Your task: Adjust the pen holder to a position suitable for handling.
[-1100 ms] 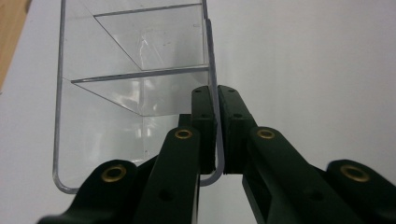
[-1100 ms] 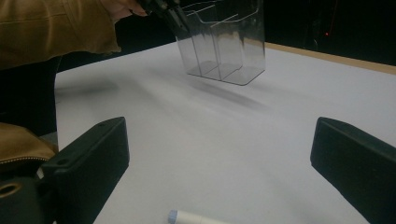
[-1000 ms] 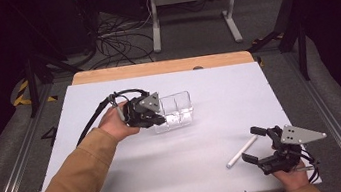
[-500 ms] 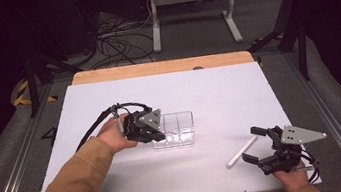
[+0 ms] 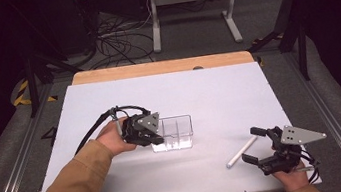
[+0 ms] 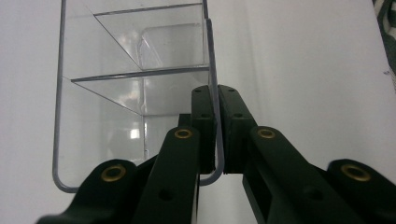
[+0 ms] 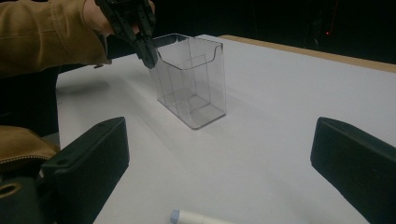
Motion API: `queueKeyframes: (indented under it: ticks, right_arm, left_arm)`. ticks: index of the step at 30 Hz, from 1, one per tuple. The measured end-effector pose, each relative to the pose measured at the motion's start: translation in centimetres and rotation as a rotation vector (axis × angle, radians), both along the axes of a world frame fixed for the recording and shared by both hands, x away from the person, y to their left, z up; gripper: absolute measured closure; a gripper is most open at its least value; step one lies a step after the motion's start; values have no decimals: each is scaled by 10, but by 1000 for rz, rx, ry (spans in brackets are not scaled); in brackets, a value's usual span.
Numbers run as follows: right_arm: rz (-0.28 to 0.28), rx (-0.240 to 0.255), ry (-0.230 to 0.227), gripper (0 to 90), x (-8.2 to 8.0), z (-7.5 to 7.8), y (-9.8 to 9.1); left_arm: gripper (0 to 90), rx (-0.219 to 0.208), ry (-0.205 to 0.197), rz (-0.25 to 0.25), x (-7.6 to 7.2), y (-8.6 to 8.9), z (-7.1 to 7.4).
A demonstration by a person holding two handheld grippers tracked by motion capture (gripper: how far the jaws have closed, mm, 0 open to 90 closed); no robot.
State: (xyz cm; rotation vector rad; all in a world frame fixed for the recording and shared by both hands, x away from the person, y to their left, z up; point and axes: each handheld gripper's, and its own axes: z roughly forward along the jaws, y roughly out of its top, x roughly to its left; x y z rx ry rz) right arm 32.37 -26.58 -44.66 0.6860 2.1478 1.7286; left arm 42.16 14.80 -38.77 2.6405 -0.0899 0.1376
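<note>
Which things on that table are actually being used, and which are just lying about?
In use:
- clear plastic holder, its wall pinched by the left gripper
- white marker, close to the open right gripper

Lying about:
- cables on the floor
- metal stand

Tabletop (image 5: 209, 95): white sheet over a wooden board, bare wood strip along the far edge. Clear divided container (image 5: 174, 134) stands upright on it, one wall between my left jaws. White marker (image 5: 241, 152) lies flat on the sheet just ahead of my right jaws, well apart from the container.
</note>
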Motion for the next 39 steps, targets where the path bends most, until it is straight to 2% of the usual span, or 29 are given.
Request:
queueKeyframes:
  ticks: [3, 14, 16, 17, 18, 20, 21, 24, 27, 31, 34, 35, 37, 39]
  right_arm:
    - [1, 0, 0, 50, 0, 0, 0]
    - [1, 1, 4, 50, 0, 0, 1]
    - [2, 1, 2, 50, 0, 0, 0]
    - [2, 3, 1, 50, 0, 0, 0]
    - [2, 3, 1, 50, 0, 0, 0]
    - [0, 3, -1, 48, 0, 0, 0]
    - [-2, 4, -2, 48, 0, 0, -1]
    - [-4, 7, -7, 48, -1, 1, -1]
    - [-5, 7, -4, 48, -1, 1, -2]
    - [-4, 8, -6, 48, -2, 1, -2]
    - [-4, 6, -2, 48, -2, 0, -3]
    - [-4, 8, -4, 48, -2, 0, -2]
    - [-3, 7, -3, 48, -1, 0, -2]
    - [-3, 6, -2, 48, -1, 0, -2]
  left_arm:
    - [862, -7, 5, 16, -1, 0, 0]
    - [849, -5, -15, -10, 0, 0, 0]
    - [795, -10, -9, 3, -1, 1, 1]
    - [689, -16, -5, 9, -1, 1, 2]
    - [689, -26, 2, 27, -1, 2, 3]
    - [588, -36, 14, 46, 0, 3, 4]
    - [583, -38, 26, 41, 0, 3, 4]
    - [551, -37, 27, 46, -3, 3, 3]
    - [543, -25, 26, 54, -5, 2, 3]
    - [523, 6, 3, 59, -8, -2, 3]
    - [492, 20, -20, 93, -12, -4, 3]
    - [475, 21, -14, 100, -13, -4, 3]
    - [474, 34, -10, 107, -14, -6, 3]
    - [467, 42, -27, 107, -16, -8, 2]
